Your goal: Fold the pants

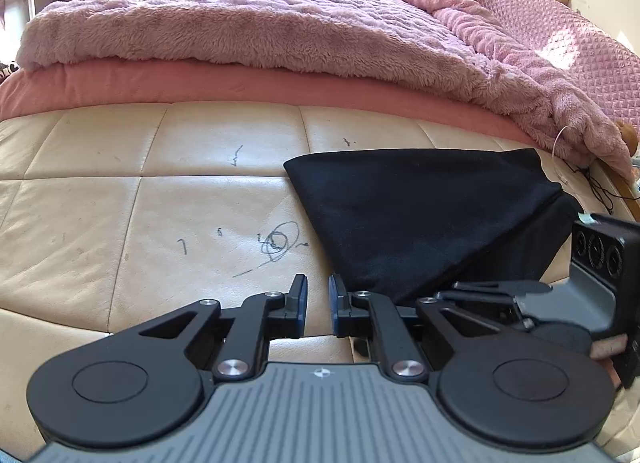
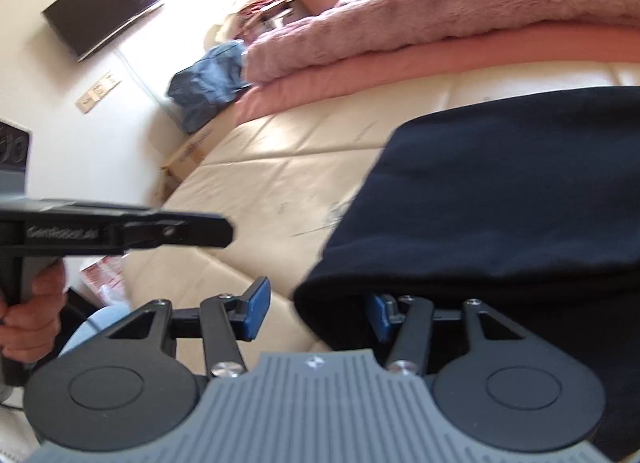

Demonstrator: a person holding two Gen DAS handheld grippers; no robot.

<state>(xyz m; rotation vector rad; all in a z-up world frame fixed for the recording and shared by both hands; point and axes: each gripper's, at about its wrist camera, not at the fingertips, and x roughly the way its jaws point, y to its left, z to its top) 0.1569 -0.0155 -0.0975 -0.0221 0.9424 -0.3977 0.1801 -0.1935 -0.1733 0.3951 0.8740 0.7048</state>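
Note:
The black pants [image 1: 420,215] lie folded into a flat wedge on the right part of the cream padded surface [image 1: 140,203]. My left gripper [image 1: 318,299] hovers just off the wedge's near left corner. Its jaws stand a narrow gap apart with nothing between them. In the right wrist view the pants [image 2: 500,191] fill the right side. My right gripper [image 2: 318,309] is open at their near edge. The cloth's corner drapes over the right finger and hides most of its blue pad, and the left finger is bare. A hand [image 2: 32,303] holds the left gripper [image 2: 228,229] at the far left.
A fluffy pink blanket [image 1: 240,23] over a pink sheet [image 1: 200,83] borders the far side. A quilted pink cover [image 1: 560,35] and thin cables [image 1: 596,183] lie at the right. A blue garment [image 2: 208,83], a cardboard box [image 2: 192,151] and a wall screen [image 2: 104,3] are to the left.

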